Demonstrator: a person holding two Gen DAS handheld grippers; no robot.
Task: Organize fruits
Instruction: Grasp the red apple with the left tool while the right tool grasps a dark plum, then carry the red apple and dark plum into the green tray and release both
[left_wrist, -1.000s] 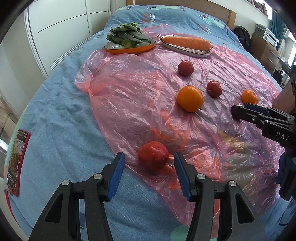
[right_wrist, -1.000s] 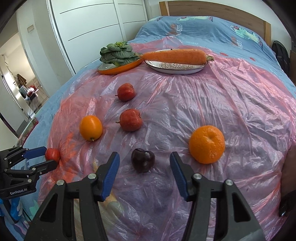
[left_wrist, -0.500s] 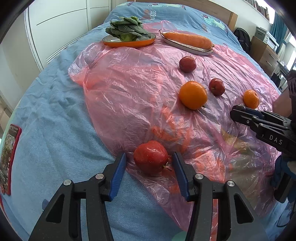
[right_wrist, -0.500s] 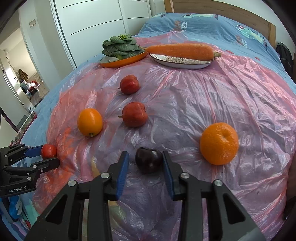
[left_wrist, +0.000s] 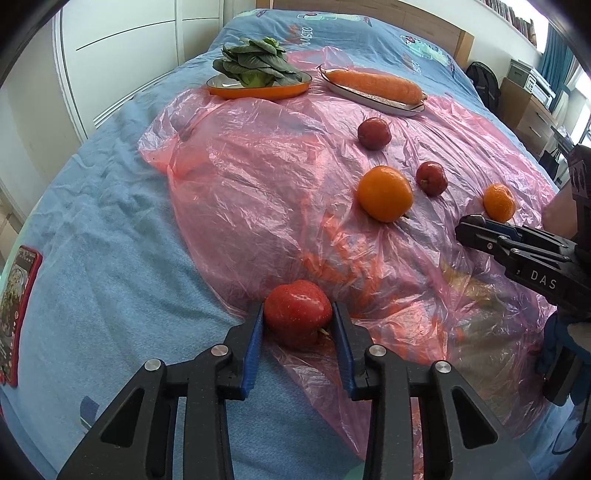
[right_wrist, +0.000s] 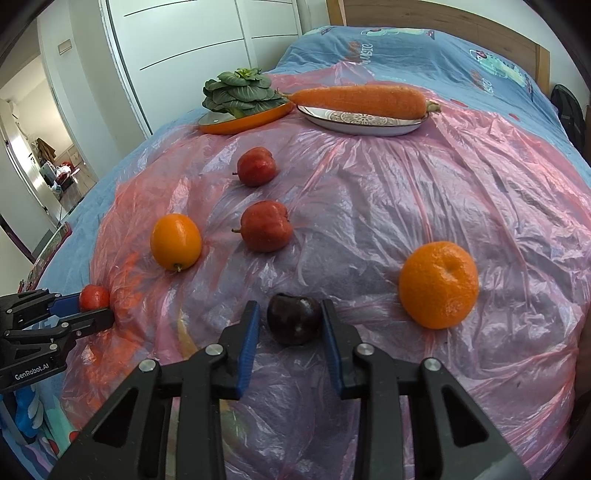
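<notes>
Left wrist view takes in a blue bed (left_wrist: 92, 229) overlaid with a pink plastic sheet (left_wrist: 266, 192); at its 12 o'clock edge sit an orange dish (left_wrist: 258, 90) of leafy greens (left_wrist: 255, 64) and a patterned plate (left_wrist: 376, 103) bearing a carrot (left_wrist: 373, 85). Loose fruit lies on the sheet: an orange (left_wrist: 385, 192) at centre, two red apples (left_wrist: 373, 133) toward 1 o'clock, a mandarin (right_wrist: 438, 284) at 3 o'clock in the right wrist view. The step in hand looks like a double pick-up. The left gripper (left_wrist: 298, 325) has just been closing and its blue pads now press both flanks of a small red apple (left_wrist: 297, 309) at the sheet's 6 o'clock edge. The right gripper (right_wrist: 291, 325) has likewise been narrowing round a dark plum (right_wrist: 294, 318); its pads sit against it, apparently gripping. Next, I judge, both should lift straight up without snagging the plastic and carry the fruit to group it.
</notes>
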